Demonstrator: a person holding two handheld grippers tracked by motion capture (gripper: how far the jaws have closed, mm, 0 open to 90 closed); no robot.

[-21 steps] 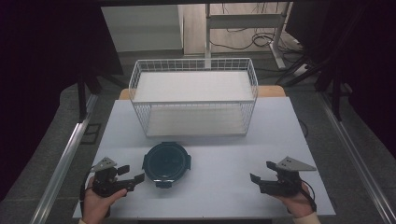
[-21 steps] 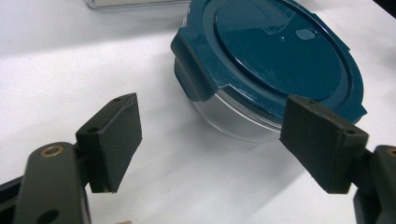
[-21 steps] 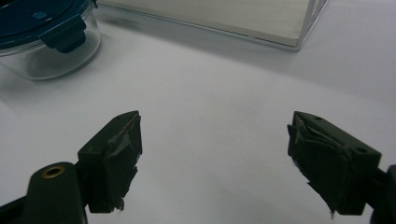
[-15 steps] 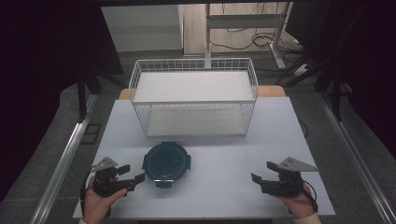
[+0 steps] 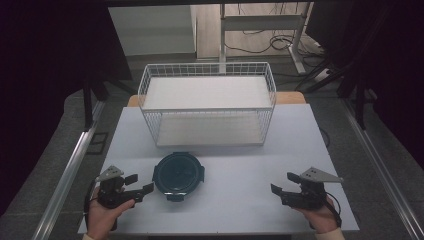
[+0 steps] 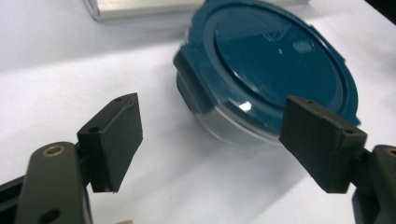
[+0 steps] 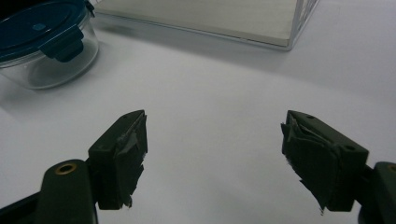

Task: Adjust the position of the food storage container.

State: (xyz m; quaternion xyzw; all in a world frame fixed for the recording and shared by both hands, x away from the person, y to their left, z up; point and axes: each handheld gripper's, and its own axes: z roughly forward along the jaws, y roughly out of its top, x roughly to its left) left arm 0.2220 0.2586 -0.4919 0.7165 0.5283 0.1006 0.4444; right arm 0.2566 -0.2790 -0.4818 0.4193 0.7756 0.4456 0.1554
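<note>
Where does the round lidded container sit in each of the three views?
High view: container at lower centre of the table, just right of the left gripper.
Left gripper view: container upper centre-right, just beyond the open jaws.
Right gripper view: container in the top left corner, far from the jaws.
Shared landmark: the wire basket, behind the container; its base shows at top in the left gripper view, its corner at top right in the right.

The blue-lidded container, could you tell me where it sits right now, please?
In the high view the blue-lidded container rests on the white table, left of centre, just in front of the wire basket and close beside the open left gripper.
</note>
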